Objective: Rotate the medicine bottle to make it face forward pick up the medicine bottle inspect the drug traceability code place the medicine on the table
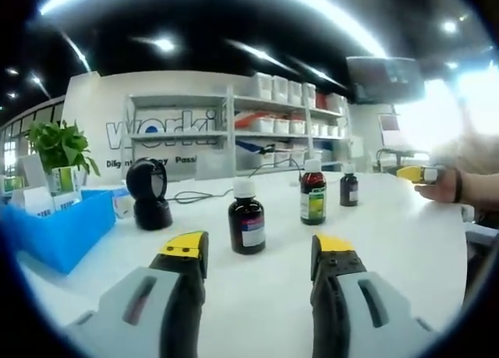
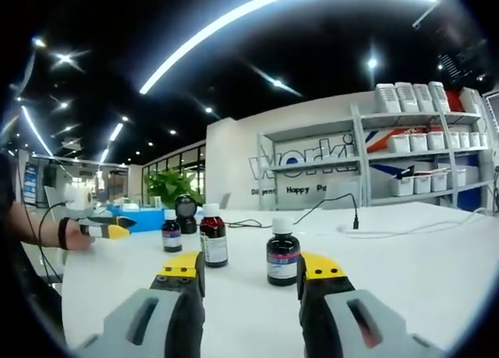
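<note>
While both claws hover above the white table point(image 1: 405, 241), the scene reads as follows.

Left claw point(image 1: 261, 253): jaws spread wide, holding and touching nothing; a dark medicine bottle point(image 1: 246, 217) with a white cap stands upright on the table just ahead of the gap.

Right claw point(image 2: 248, 266): jaws spread wide, gripping nothing; a medicine bottle point(image 2: 282, 253) stands upright between the yellow tips, apparently just short of the right-hand tip, though contact cannot be judged.

Other bottles: in the left gripper view, a green-labelled bottle point(image 1: 313, 193) and a small bottle point(image 1: 349, 186) stand farther back, apart from each other.

Scanner: a black scanner point(image 1: 148, 193) stands left of the bottles, beside a blue bin point(image 1: 66, 229).

Background: shelving point(image 2: 413, 151) with white containers.
</note>
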`<state>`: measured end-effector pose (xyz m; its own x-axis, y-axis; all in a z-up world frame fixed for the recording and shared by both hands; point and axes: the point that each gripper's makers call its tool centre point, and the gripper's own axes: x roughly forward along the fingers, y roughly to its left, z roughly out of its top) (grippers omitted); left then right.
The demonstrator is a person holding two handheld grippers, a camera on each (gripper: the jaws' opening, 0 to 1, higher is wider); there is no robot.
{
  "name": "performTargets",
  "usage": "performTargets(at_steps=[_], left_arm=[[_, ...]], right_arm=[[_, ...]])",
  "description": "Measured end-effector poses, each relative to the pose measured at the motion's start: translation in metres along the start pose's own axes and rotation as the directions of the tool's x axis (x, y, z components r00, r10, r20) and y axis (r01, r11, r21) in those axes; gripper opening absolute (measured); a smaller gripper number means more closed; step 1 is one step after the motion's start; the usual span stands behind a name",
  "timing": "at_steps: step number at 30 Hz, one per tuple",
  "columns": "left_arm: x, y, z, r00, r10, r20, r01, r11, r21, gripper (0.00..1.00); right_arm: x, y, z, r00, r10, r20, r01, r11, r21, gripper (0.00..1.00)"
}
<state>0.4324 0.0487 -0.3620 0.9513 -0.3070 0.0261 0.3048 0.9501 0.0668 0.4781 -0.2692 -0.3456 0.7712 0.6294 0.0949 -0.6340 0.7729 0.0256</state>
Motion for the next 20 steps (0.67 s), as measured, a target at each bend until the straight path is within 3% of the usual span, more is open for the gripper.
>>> performTargets(at_steps=[3, 8, 16, 20], left_arm=[[-0.0006, 0.0033, -0.0002, 1.000, 0.012, -0.001, -0.012, 1.000, -0.014, 0.44], [-0.0031, 0.0091, 0.0021, 1.000, 0.026, 0.014, -0.025, 0.998, -0.064, 0.44], [-0.0044, 0.0035, 0.0052, 0.999, 0.017, 0.028, -0.017, 1.000, -0.017, 0.43], [-0.0035, 0.0056, 0.0040, 0.999, 0.021, 0.025, -0.020, 0.999, -0.032, 0.43]], right_arm=[[0.0007, -0.0011, -0.0011, 1.000, -0.006, -0.005, 0.006, 1.000, -0.008, 0.49], [0.0014, -0.0042, -0.0049, 1.000, -0.007, -0.020, 0.006, 1.000, -0.014, 0.48], [-0.0001, -0.0014, -0.0028, 1.000, -0.001, -0.011, 0.001, 0.999, -0.040, 0.48], [0.0000, -0.0033, -0.0046, 1.000, -0.004, -0.018, 0.003, 1.000, -0.029, 0.48]])
